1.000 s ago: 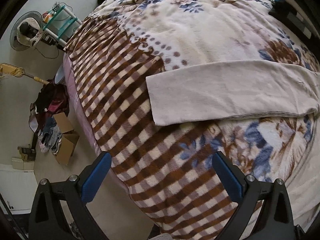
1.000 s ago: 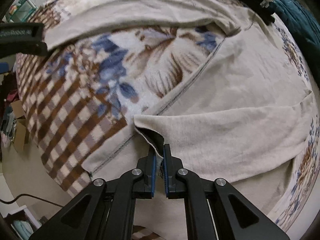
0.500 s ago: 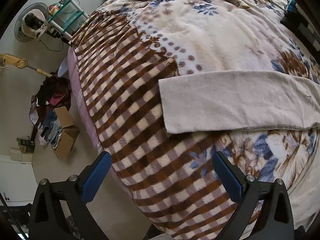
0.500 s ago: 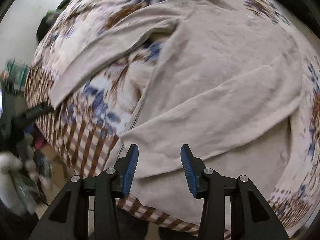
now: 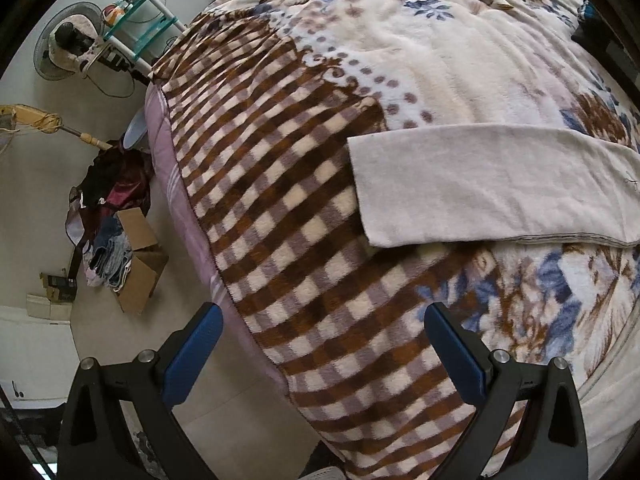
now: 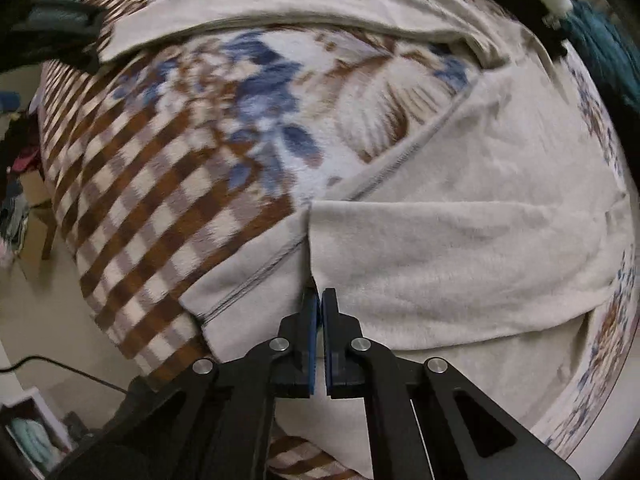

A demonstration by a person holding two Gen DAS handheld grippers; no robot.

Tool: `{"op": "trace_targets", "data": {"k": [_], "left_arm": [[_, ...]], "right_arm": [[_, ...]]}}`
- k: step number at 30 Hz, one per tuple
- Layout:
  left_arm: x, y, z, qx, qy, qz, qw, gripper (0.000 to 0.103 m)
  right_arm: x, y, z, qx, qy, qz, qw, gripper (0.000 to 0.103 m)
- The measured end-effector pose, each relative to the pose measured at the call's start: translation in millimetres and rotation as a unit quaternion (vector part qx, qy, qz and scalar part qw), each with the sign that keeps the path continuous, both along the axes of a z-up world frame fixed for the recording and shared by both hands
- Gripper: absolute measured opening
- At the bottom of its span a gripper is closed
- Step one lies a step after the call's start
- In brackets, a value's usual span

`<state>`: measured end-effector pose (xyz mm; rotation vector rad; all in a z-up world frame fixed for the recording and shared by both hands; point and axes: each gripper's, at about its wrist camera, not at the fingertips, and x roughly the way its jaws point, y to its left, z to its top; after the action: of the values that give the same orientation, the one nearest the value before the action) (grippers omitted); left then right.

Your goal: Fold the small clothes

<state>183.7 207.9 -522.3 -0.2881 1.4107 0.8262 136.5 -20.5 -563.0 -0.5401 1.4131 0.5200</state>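
Garment point(image 6: 472, 248), one, pinched at its cuff by right hand-held gripper point(image 6: 319, 294); left hand-held gripper point(image 5: 320, 322) gapes wide.

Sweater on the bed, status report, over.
Left gripper open, above the blanket, holding nothing. Right gripper shut on the sweater at a folded sleeve's cuff. Other sleeve lies flat, spread out. Nothing in the way.

Place: a lived-in bedroom in a home.
Bed point(image 5: 320, 208): fills the view, under a plush checked-and-floral blanket point(image 5: 420, 52).
Beside the bed's edge: clothes heaped point(image 5: 104, 184) on the floor, an open cardboard box point(image 5: 140, 256).
Beyond the bed's far corner: a standing fan point(image 5: 64, 46), a small teal shelf rack point(image 5: 140, 26).
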Motion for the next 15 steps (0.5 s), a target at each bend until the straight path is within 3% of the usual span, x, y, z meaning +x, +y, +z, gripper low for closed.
{"op": "trace_targets", "data": {"k": [7, 9, 12, 13, 15], "left_arm": [[2.6, 0.5, 1.1, -0.001, -0.007, 0.001, 1.0000, 0.103], [4.3, -0.5, 1.2, -0.003, -0.011, 0.000, 0.9999, 0.103], [6.9, -1.6, -0.2, -0.006, -0.014, 0.000, 0.9999, 0.103], [7.7, -1.8, -0.8, -0.007, -0.015, 0.000, 0.9999, 0.103], [9.2, -1.0, -2.0, -0.011, -0.018, 0.000, 0.9998, 0.103]], "right_arm": [[-27.8, -6.3, 4.1, 0.005, 0.015, 0.028, 0.999, 0.003], [-41.6, 12.4, 0.9, 0.005, 0.021, 0.040, 0.999, 0.003], [-44.3, 3.7, -2.2, 0.003, 0.036, 0.016, 0.999, 0.004], [-33.3, 16.8, -7.1, 0.008, 0.048, 0.005, 0.999, 0.007], [-25.7, 7.1, -1.3, 0.030, 0.077, -0.030, 0.996, 0.035]]}}
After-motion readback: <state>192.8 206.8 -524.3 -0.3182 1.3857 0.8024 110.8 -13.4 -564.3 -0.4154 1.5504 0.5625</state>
